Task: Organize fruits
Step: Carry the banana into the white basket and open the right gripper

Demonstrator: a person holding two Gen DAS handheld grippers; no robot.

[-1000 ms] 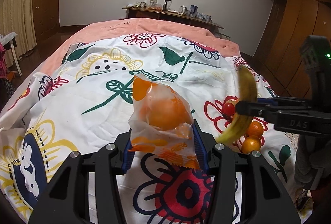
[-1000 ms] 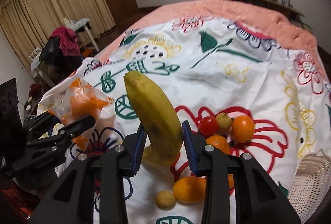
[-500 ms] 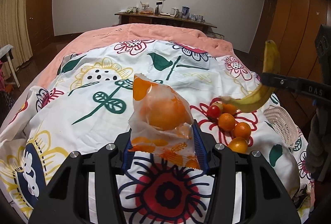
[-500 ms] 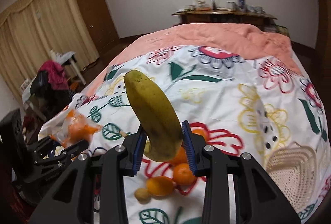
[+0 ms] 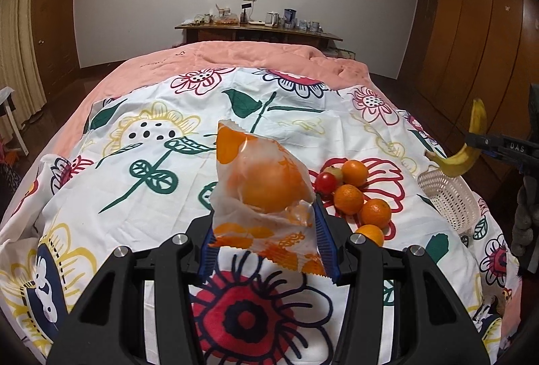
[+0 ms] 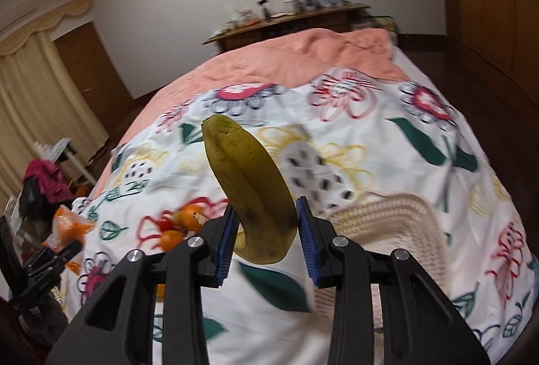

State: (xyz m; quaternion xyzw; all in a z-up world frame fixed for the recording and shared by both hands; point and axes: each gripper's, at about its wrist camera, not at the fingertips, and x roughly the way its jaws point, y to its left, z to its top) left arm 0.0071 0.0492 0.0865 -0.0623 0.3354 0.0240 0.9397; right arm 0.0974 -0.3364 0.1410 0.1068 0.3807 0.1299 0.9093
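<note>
My left gripper [image 5: 264, 238] is shut on a clear plastic bag [image 5: 261, 193] with an orange inside, held above the flowered bedsheet [image 5: 141, 142]. My right gripper [image 6: 267, 243] is shut on a yellow-green banana [image 6: 251, 186] and holds it in the air above the near rim of a white woven basket [image 6: 397, 230]. In the left wrist view the banana [image 5: 466, 144] hangs over the basket [image 5: 446, 195] at the bed's right edge. Several oranges [image 5: 348, 198], a tomato [image 5: 325, 182] and a small greenish fruit lie on the sheet left of the basket.
A pink blanket [image 5: 235, 58] covers the far half of the bed. A wooden sideboard [image 5: 256, 31] with small items stands at the back wall. Wooden wardrobes [image 5: 471, 38] line the right side. A small table with clothes [image 6: 47, 173] stands left of the bed.
My right gripper has carried the banana to the right, from over the loose fruit to over the basket. My left gripper still holds the bag and has shifted slightly.
</note>
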